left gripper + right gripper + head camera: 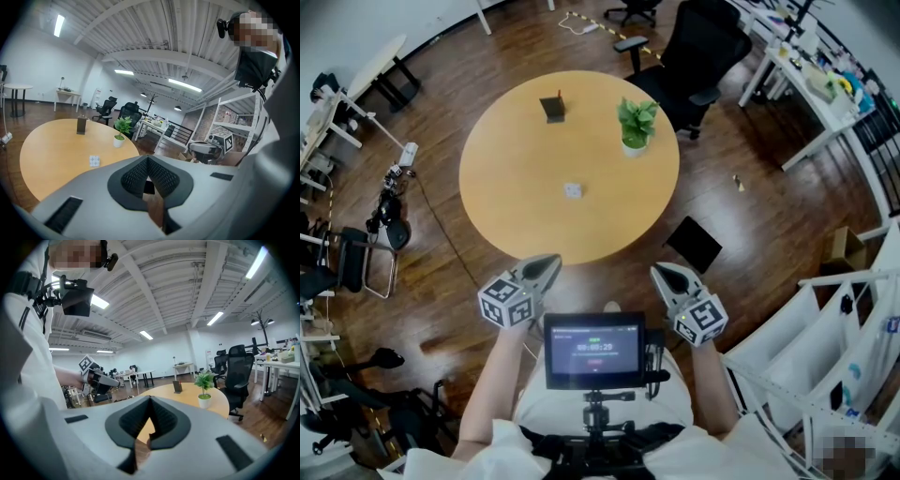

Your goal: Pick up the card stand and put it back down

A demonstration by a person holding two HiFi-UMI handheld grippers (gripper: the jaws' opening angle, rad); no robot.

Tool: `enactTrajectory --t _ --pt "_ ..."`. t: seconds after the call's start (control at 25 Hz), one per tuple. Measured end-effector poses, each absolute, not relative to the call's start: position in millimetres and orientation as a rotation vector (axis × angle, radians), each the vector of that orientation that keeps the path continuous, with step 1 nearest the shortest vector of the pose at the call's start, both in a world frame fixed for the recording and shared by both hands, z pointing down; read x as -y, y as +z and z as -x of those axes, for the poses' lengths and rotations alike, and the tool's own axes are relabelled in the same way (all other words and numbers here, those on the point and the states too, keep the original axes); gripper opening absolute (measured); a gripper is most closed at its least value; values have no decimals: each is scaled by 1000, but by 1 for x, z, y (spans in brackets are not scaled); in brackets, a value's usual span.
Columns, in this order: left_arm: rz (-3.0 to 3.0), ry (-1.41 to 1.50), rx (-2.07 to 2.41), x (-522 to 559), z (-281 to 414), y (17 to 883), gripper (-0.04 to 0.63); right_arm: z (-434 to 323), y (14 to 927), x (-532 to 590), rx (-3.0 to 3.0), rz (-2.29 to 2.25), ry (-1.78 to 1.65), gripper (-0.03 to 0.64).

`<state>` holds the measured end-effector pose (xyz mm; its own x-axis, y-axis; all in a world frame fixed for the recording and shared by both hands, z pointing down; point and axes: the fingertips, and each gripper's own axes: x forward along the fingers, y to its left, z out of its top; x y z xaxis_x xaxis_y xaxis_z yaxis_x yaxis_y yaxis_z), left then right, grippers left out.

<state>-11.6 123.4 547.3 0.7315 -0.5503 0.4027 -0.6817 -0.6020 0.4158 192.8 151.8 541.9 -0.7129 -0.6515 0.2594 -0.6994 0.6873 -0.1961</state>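
Well, dark upright card stand (552, 108) on table (516, 192)

White short-sleeved shirt (703, 457). Grey tapered left gripper (548, 264), right gripper (662, 273), black-white marker cubes (506, 300), flanking black chest monitor (593, 350).

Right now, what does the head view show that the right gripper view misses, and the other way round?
Only the head view: a screen, a small white item mid-table, and a black panel on the floor. Only the right gripper view: ceiling lights and a coat rack. Both: the round table, card stand, plant, black chair and left tool.
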Motion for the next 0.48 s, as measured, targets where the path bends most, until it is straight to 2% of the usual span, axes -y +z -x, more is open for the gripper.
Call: enactTrajectory --t 0.48 --pt "-2363 308 926 -123 9 554 2 -195 537 -148 2702 -1144 256 6"
